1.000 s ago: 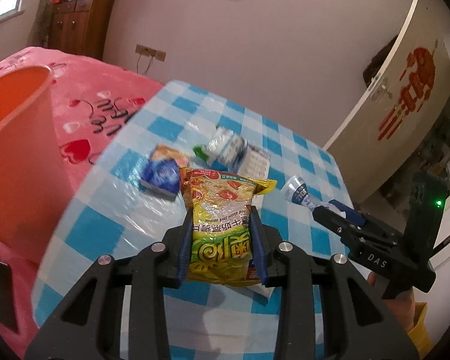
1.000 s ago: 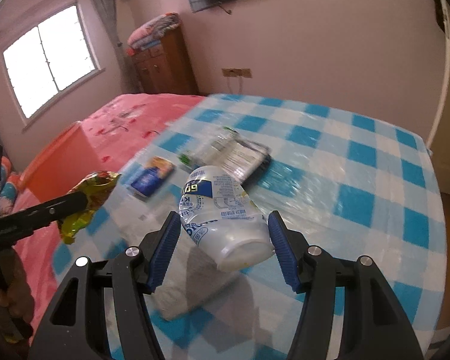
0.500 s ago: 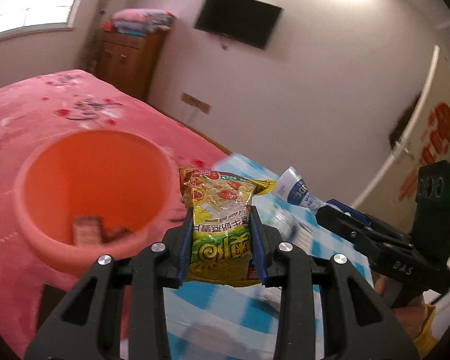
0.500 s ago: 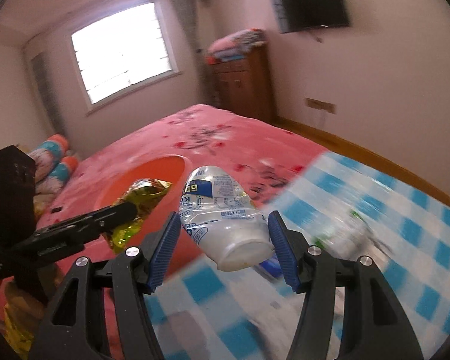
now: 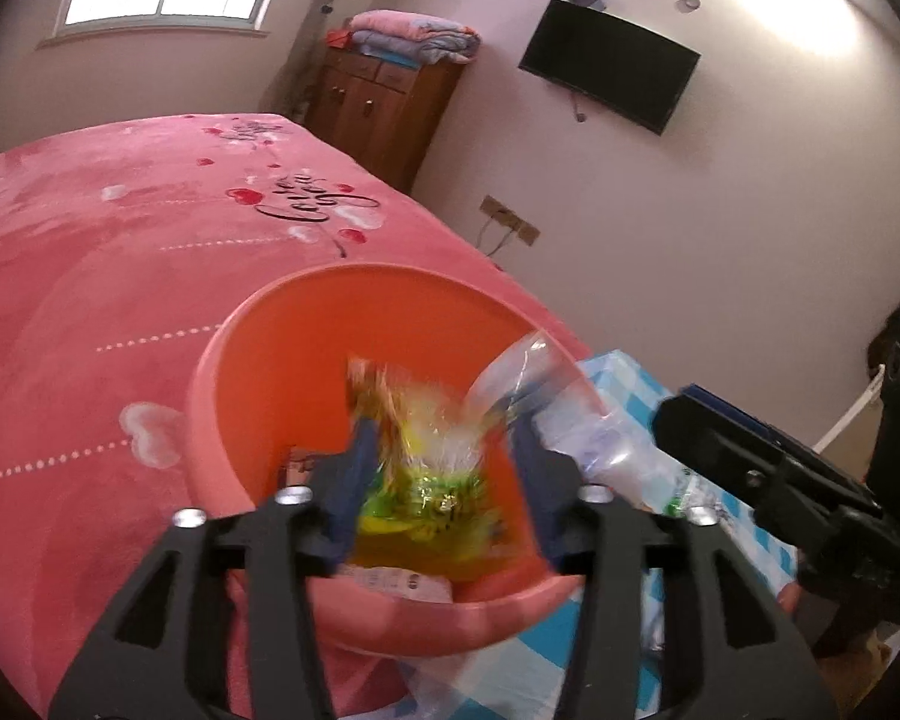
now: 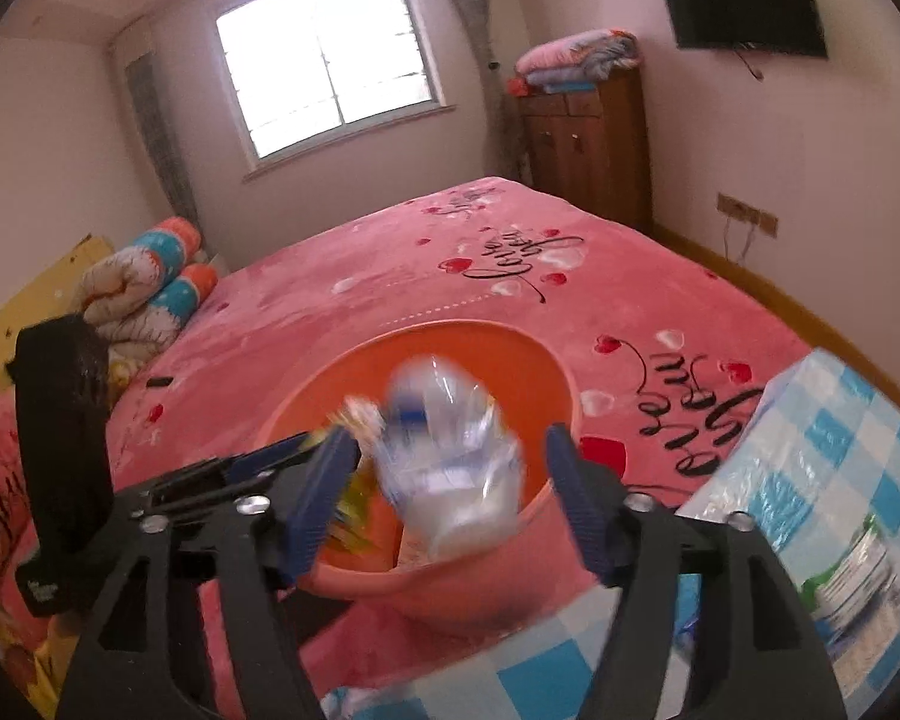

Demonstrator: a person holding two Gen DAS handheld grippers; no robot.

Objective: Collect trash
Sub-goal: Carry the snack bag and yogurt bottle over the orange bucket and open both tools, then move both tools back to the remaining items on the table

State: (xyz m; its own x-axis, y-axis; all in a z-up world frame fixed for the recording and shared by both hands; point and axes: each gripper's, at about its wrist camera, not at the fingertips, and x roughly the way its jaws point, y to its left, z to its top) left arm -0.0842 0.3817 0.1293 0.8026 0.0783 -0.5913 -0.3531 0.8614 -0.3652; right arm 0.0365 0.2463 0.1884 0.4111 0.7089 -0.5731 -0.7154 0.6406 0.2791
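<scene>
Both pieces of trash are over the mouth of the orange bin (image 5: pixel 330 324), which stands beside the pink bed (image 5: pixel 120 276) and against the edge of the checked table (image 6: pixel 840 456).

The left hand-held gripper (image 5: pixel 444 480) has just been opening. The yellow-green snack packet (image 5: pixel 426 468) is between its blue pads, blurred, with a clear gap on the right side and little or none on the left — it looks let go and dropping rather than pinched.

The right hand-held gripper (image 6: pixel 450 492) has likewise just been opening. The crushed clear plastic bottle (image 6: pixel 450 462) sits between its jaws, smeared with motion, and neither pad presses on it; it too reads as released above the bin.

Handling, as a judgement: the packet is thin crinkly foil, nearly weightless and slick, best pinched flat across its middle or by a sealed edge. The bottle is light, springy and already dented (so it gives under the pads and can squirt out sideways); gripping across the crumpled waist rather than the rounded base should hold better.

More wrappers lie on the table at the right edge of the right wrist view, a green-and-white package (image 6: pixel 858 576) among them — probably the next things to collect.
</scene>
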